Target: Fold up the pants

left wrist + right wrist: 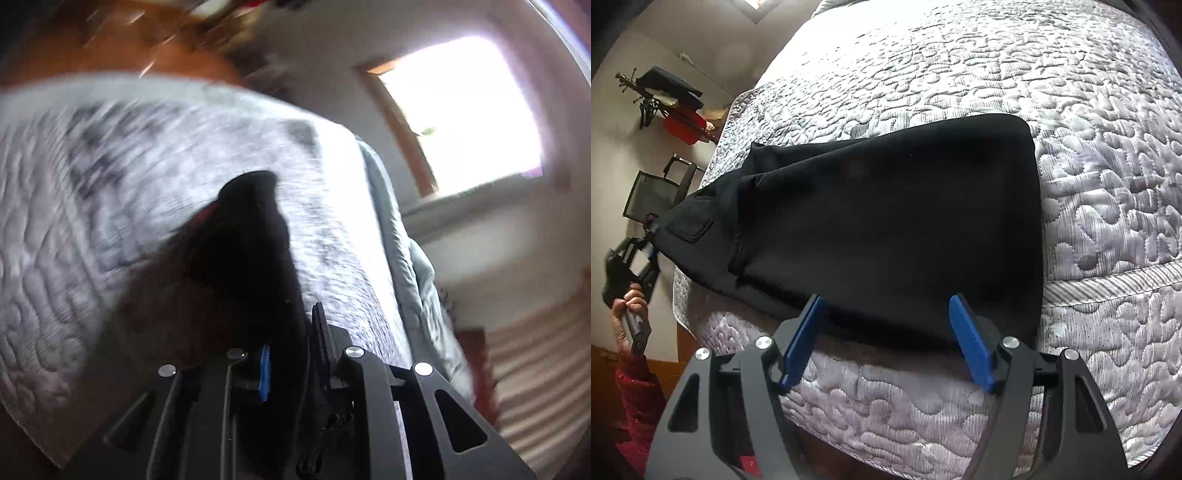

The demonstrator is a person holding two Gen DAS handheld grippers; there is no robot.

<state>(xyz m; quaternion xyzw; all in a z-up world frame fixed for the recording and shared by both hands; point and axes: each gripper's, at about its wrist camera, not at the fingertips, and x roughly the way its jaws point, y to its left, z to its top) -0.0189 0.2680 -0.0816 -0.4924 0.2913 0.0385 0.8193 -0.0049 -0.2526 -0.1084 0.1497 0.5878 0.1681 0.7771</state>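
While the black pants (pixel 886 221) lay on the gray quilted bed (pixel 1071 184), you had both tools close to them. Most of the pants lay flat and already looked doubled over, with one neat edge on the right side and a loose layer bunched near the left end. The waist end, with a small pocket (pixel 689 229), reached toward the left edge of the bed.

Your left hand-held gripper (pixel 291 354) was pinched tight on that end of the pants. Dark cloth sat between its two fingers and hung up from it in the left wrist view, which was very blurry. In the right wrist view you could see that same tool off at the left, held in your hand (pixel 629 302) with its red sleeve (pixel 639 398), and the cloth stretched out to it past the side of the bed.

Your right hand-held gripper (pixel 886 343) stood wide open, holding nothing. Its blue fingers (pixel 803 339) pointed at the near edge of the pants, about touching it, but they were not squeezing the cloth.

So the job looked partly done. One fold seemed made. You likely still had to bring the lifted end over the rest, then flatten the pile.
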